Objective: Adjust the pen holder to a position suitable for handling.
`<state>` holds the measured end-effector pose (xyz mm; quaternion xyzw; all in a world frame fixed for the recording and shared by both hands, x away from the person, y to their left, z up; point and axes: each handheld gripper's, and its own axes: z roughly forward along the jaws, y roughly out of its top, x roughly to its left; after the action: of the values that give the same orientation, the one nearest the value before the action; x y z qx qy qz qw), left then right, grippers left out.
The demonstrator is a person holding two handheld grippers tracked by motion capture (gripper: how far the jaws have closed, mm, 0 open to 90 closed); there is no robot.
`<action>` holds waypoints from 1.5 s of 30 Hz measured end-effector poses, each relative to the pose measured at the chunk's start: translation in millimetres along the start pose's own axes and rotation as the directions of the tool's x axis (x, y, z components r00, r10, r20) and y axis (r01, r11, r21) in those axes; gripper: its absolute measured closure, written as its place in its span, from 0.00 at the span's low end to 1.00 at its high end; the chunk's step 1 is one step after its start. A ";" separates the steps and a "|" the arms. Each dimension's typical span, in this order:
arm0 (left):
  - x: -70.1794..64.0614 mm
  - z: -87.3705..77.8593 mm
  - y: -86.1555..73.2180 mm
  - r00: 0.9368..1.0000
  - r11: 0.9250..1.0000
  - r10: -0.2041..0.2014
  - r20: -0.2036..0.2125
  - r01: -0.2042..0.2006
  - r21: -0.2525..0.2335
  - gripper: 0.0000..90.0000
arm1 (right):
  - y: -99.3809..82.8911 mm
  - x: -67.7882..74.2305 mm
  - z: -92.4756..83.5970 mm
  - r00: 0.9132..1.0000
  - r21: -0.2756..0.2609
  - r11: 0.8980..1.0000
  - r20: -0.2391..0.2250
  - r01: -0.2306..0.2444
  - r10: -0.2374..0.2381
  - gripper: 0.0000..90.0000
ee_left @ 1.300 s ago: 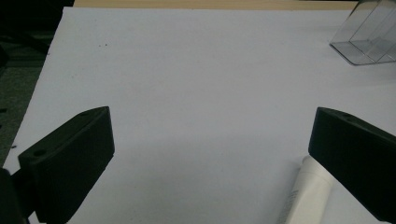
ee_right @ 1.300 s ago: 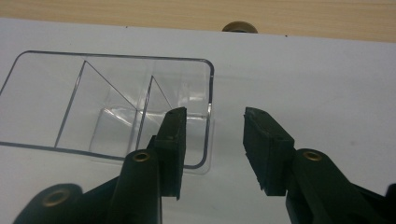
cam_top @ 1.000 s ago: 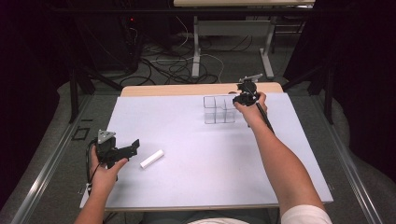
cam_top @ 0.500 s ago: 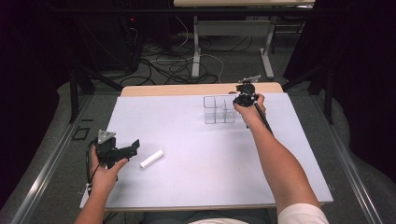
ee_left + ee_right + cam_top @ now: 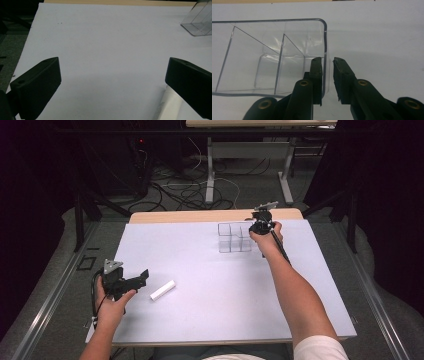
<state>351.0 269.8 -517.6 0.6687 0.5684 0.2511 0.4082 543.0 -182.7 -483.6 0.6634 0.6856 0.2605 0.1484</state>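
Overhead first: white-topped worktop (image 5: 215,310) w/ a wooden edge at the far side. Left tool (image 5: 142,276) sits near the front-left corner, held in the left hand (image 5: 111,301), jaws wide apart and pointing right. Just beside its tips, on the right, a small white cylinder (image 5: 163,290) lies flat on the worktop, tilted diagonally, not touching the tool as far as I can tell. Right tool (image 5: 260,226) is at the far side, right hand (image 5: 266,240) around it, at the right end of a clear plastic divided box (image 5: 232,238). Left tool view next: both black jaws spread far apart over bare white surface; the cylinder (image 5: 168,105) shows at the bottom right, partly hidden by the right-hand jaw; a corner of the clear box (image 5: 198,21) is at the top right, well apart. Right tool view: jaws nearly closed astride the box's (image 5: 262,62) end wall, one jaw inside the end compartment, the other outside; a thin gap remains on the outer side, so can't tell if it's a firm pinch. Compartments look empty.
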 end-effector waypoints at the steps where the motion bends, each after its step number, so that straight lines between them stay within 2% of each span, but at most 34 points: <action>1: 0.1 -0.3 0.1 1.000 1.000 0.001 0.000 -0.001 0.003 0.00 | 0.0 0.0 0.0 1.000 0.000 1.000 0.000 0.000 0.000 0.87; 5: 0.4 -0.3 0.2 1.000 1.000 0.001 0.001 -0.001 0.007 0.00 | -0.9 3.0 1.6 1.000 0.000 1.000 -0.004 -0.001 0.001 0.90; 7: 0.1 0.0 0.0 1.000 1.000 0.000 0.000 0.000 0.003 0.00 | -0.9 4.2 1.4 1.000 0.001 1.000 0.009 -0.005 0.005 0.92; 12: 0.4 -0.1 0.1 1.000 1.000 0.001 0.000 -0.001 0.009 0.00 | -1.1 3.7 0.7 1.000 -0.020 1.000 0.010 -0.010 0.010 0.95; 15: 0.7 0.1 0.0 1.000 1.000 0.001 0.000 -0.001 0.009 0.00 | -1.5 6.0 0.5 0.999 -0.023 1.000 0.034 -0.009 0.010 0.96; 23: 0.6 0.4 -0.2 1.000 1.000 0.000 0.000 0.000 0.008 0.00 | -2.3 8.9 -0.3 0.998 -0.027 1.000 0.057 -0.008 0.010 0.97; 26: 0.8 0.6 -0.2 1.000 1.000 0.001 0.000 -0.001 0.008 0.00 | -2.6 9.1 -0.9 0.998 -0.028 1.000 0.059 0.001 0.001 0.97; 28: 0.9 0.6 -0.2 1.000 1.000 0.001 -0.001 -0.001 0.008 0.00 | -3.1 8.9 -0.7 0.999 -0.036 0.999 0.044 -0.003 0.005 0.97; 29: 0.8 0.7 -0.2 1.000 1.000 0.001 0.000 -0.001 0.008 0.00 | -3.4 9.1 -2.6 0.998 -0.011 1.000 0.060 -0.004 0.005 0.97; 30: 0.8 0.9 -0.2 1.000 1.000 0.002 0.000 -0.002 0.008 0.00 | -4.1 8.6 -2.8 0.998 -0.011 1.000 0.064 0.008 -0.007 0.97; 33: 0.5 1.8 -0.4 1.000 1.000 0.003 -0.001 -0.003 0.003 0.00 | -6.3 11.7 -6.1 0.998 0.007 1.000 0.065 0.001 -0.001 0.97; 45: -1.5 1.8 0.1 1.000 1.000 0.012 -0.003 -0.012 0.009 0.00 | -24.1 24.1 -20.0 0.998 0.046 0.998 0.022 0.049 -0.050 0.97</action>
<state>352.1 267.8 -518.3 0.6735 0.5662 0.2518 0.4029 510.2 -161.8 -477.2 0.6523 0.7059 0.2332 0.1478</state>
